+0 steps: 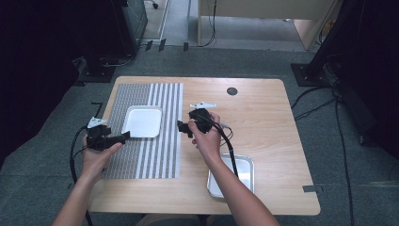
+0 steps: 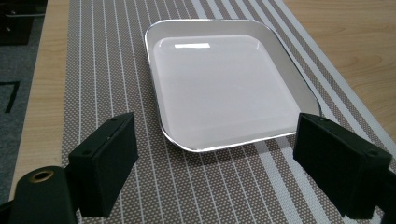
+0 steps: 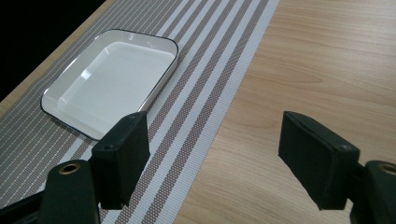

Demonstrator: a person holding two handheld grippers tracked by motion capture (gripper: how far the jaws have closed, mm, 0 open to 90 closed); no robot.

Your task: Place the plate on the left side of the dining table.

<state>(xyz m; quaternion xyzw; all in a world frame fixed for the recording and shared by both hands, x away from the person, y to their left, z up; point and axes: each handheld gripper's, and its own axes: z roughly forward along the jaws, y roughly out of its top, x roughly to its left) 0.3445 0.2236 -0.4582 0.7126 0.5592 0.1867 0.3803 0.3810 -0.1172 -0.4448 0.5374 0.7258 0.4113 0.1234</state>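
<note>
A white square plate [image 1: 142, 121] with a dark rim lies empty on a striped grey placemat [image 1: 155, 155]. My left gripper [image 1: 126, 136] hovers over the mat just left of the plate's near corner, open with nothing between its jaws. In the left gripper view the plate [image 2: 219, 88] sits just beyond the open left gripper [image 2: 215, 168]. My right gripper [image 1: 181, 127] is held over the bare wood right of the mat's edge, open and empty. Its own view shows the plate [image 3: 112, 79] to the upper left, beyond the right gripper [image 3: 215, 158].
The wooden table [image 1: 263, 122] has a metal tray [image 1: 244, 174] near its front edge, partly under the right forearm. A round black cap [image 1: 232, 91] sits in the tabletop at the back. Cables trail from both grippers.
</note>
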